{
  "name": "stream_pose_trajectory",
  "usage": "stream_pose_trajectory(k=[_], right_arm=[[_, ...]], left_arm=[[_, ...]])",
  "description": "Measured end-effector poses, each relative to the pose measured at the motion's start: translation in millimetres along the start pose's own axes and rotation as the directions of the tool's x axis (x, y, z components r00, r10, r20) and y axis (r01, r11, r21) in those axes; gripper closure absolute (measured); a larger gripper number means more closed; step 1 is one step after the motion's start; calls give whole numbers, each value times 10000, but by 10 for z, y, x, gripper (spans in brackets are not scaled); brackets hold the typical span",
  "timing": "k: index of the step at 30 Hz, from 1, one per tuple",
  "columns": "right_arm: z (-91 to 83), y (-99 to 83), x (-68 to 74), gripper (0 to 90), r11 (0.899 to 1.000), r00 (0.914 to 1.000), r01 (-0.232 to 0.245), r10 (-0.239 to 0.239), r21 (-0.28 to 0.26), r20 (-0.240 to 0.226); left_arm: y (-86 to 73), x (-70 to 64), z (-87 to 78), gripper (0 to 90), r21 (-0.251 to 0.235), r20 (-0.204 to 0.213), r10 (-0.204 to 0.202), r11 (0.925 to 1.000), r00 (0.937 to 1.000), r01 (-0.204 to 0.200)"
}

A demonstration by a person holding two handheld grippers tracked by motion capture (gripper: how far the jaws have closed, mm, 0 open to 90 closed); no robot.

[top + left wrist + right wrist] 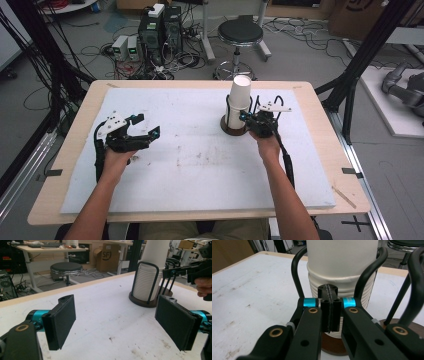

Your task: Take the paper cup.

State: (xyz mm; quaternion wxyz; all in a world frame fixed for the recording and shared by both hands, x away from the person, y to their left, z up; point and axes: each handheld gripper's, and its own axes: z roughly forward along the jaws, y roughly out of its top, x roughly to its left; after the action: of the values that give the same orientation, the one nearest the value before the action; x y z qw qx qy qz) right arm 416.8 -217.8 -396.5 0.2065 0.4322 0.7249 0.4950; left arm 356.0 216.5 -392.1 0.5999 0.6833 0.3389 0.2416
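A tall stack of white paper cups (pixel 239 100) stands in a black wire holder (pixel 233 131) with a round brown base, at the back right of the white mat. My right gripper (pixel 244 118) is shut with nothing between its jaws, its tip right at the stack's lower ribbed rims (pixel 342 293). In the right gripper view the closed jaws (pixel 327 290) sit between two wire loops (pixel 295 272). My left gripper (pixel 150 125) hovers open over the mat's left side, well away from the cups. Its jaws (pixel 116 305) stand wide apart and hold nothing; the cups (pixel 147 277) lie ahead to the right.
The white mat (pixel 200 165) covers a wooden table (pixel 320 120). Behind the table stand a black stool (pixel 240 35), computer towers (pixel 160 30) and floor cables. Black frame posts (pixel 350 90) rise at both sides.
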Motion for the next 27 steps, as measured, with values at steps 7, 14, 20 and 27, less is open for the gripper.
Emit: stream_pose_trajectory(k=[7, 14, 20, 27], right_arm=[[7, 25, 11, 900, 10000, 10000, -8, 8, -31, 13], [10, 22, 0, 900, 10000, 10000, -78, 77, -49, -58], [10, 24, -5, 900, 10000, 9999, -51, 51, -45, -92], [11, 24, -5, 900, 10000, 10000, -30, 30, -44, -89]], left_arm=[[291, -6, 235, 169, -246, 589, 549, 9983, 9967, -536], [632, -63, 665, 170, 118, 1747, 652, 9976, 9825, -683], [827, -139, 981, 169, 307, 2380, 862, 9949, 9674, -962], [1022, -212, 1304, 169, 442, 2688, 920, 9932, 9588, -1077]])
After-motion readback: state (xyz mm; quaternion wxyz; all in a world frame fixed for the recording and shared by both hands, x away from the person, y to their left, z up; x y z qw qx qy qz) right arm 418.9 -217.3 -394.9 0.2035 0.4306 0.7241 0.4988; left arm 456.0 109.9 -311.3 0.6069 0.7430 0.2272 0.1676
